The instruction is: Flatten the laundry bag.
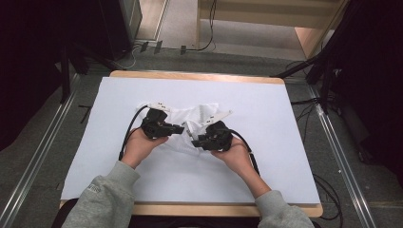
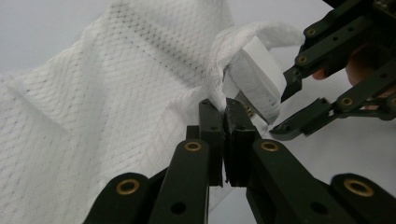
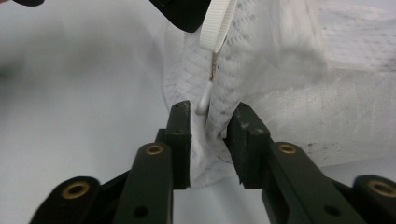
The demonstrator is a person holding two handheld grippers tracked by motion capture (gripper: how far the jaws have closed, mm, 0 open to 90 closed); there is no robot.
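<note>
Cloth (image 1: 190, 124), a white mesh piece, lies bunched near the middle of the white worktop (image 1: 266, 161). Left claw (image 1: 181, 128) is clamped tight on a fold of it beside a white zip pull (image 2: 254, 79). Right claw (image 1: 194, 142), close by and facing it, stands narrowly apart with a fold of cloth and the zip between its jaws; whether the pads press on it I cannot tell.

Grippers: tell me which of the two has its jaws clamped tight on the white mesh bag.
The left gripper: its jaws meet, pinching the edge of the white mesh bag. The right gripper has a gap between its jaws, with fabric standing loosely in it.
</note>
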